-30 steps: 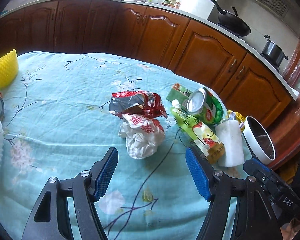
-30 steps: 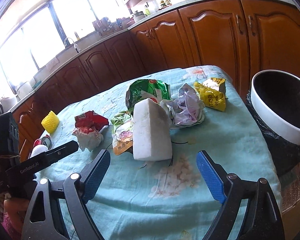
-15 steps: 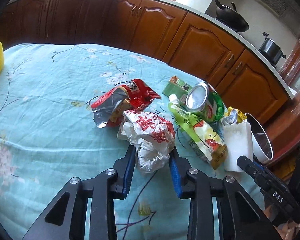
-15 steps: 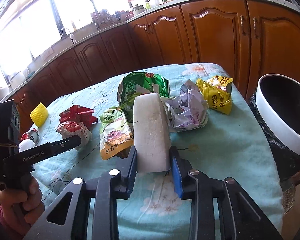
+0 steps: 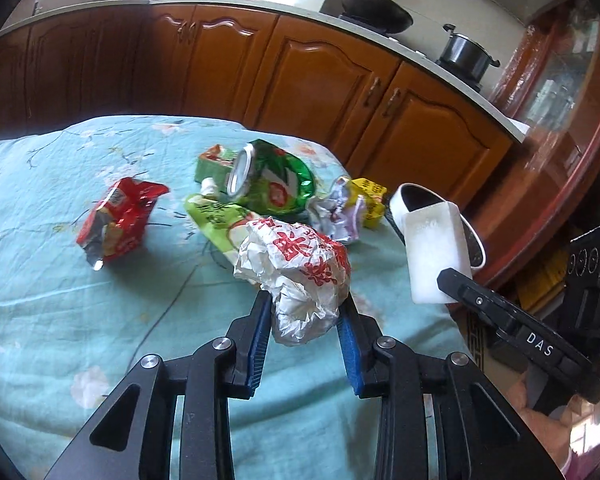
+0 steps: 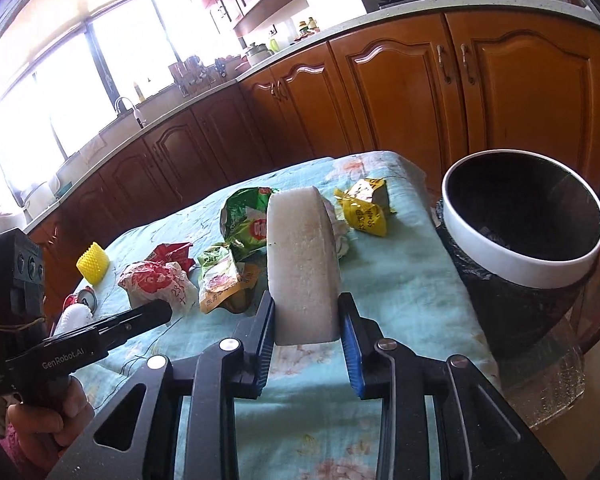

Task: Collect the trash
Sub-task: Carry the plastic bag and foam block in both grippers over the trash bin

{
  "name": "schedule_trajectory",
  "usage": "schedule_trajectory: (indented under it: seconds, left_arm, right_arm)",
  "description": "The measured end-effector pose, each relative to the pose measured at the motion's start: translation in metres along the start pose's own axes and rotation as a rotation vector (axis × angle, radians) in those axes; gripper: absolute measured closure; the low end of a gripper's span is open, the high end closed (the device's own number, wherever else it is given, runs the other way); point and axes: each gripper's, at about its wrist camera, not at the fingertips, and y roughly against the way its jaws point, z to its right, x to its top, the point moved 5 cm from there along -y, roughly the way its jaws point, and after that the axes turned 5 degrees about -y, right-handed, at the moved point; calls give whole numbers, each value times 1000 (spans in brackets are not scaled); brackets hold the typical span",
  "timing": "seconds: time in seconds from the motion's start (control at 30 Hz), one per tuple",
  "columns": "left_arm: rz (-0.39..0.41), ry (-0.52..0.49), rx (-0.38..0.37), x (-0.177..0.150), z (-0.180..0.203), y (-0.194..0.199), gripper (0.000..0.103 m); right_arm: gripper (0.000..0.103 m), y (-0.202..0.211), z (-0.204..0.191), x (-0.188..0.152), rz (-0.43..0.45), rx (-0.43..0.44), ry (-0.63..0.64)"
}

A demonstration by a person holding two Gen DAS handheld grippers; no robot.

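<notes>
My left gripper (image 5: 305,322) is shut on a crumpled white wrapper with red print (image 5: 296,276) and holds it above the table. It also shows in the right wrist view (image 6: 152,284). My right gripper (image 6: 306,326) is shut on a white foam block (image 6: 304,264), lifted off the cloth; the block also shows in the left wrist view (image 5: 436,252). A white-rimmed trash bin with a black bag (image 6: 528,272) stands just off the table's right edge. A red snack bag (image 5: 120,216), a green bag (image 5: 276,188), a yellow wrapper (image 6: 364,208) and a green pouch (image 6: 220,276) lie on the table.
The table has a teal floral cloth (image 5: 60,280). A yellow sponge (image 6: 93,267), a can (image 6: 82,300) and white foam netting (image 6: 74,316) lie at its far left. Wooden cabinets (image 6: 400,88) run behind. A wok (image 5: 376,10) and a pot (image 5: 466,50) sit on the counter.
Both grippers closed on their items about half a second ago and have since lifted them. The left has carried the wrapper right, toward the bin; the foam block has also risen off the cloth.
</notes>
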Motion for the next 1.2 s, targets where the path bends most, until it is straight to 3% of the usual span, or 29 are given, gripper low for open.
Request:
schedule_trajectory:
  seconds: [0.83,1.2]
  left_arm:
    - [-62,-218,-110,50,104,-109,72]
    - [-74,-285,-137,85,140,-162,71]
  right_arm:
    - [72,38,109,42,108,-140,-163]
    - [72,33,151,72,101,-182,-182]
